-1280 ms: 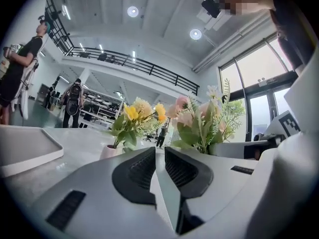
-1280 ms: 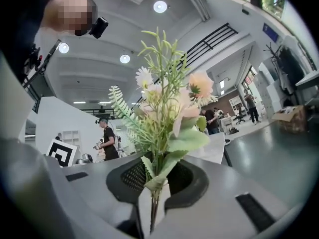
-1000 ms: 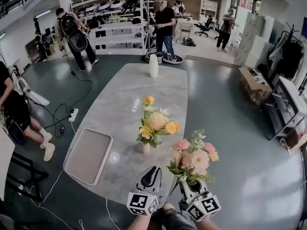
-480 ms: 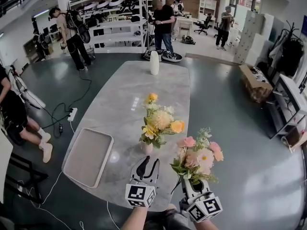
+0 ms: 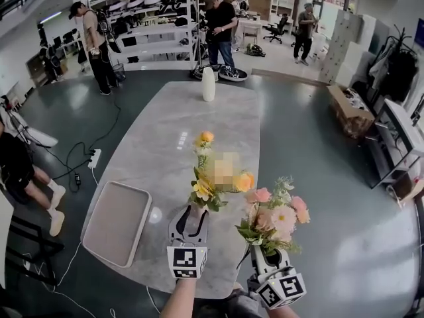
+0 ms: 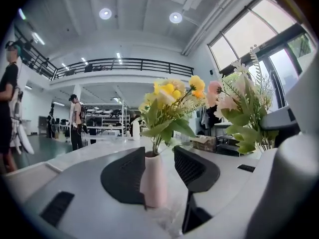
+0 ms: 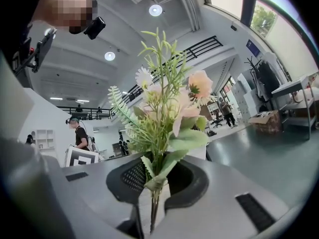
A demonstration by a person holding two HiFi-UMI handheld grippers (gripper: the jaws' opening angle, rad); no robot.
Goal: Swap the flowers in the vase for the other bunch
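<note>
A small pink vase (image 5: pixel 197 212) stands on the grey marble table (image 5: pixel 165 131) and holds the yellow bunch (image 5: pixel 211 177). My left gripper (image 5: pixel 189 216) is level at the vase (image 6: pixel 153 180), its jaws opening, one on either side of the vase; a gap shows at the right pad. To the right, off the table's near corner, my right gripper (image 5: pixel 263 252) is shut on the stems of the pink bunch (image 5: pixel 275 217), holding it upright. In the right gripper view the green stems (image 7: pixel 152 183) are pinched between the pads. The pink bunch (image 6: pixel 239 98) also shows beside the yellow bunch (image 6: pixel 169 101).
A flat white tray (image 5: pixel 119 220) lies on the table's near left. A white bottle (image 5: pixel 209 85) stands at the far end. People stand beyond the table and at the left. A cable (image 5: pixel 99 144) runs over the floor at left; a cardboard box (image 5: pixel 351 114) sits at right.
My left gripper has moved forward to the vase and its jaws, shut before, have spread around it. The right gripper with the pink bunch has hardly moved.
</note>
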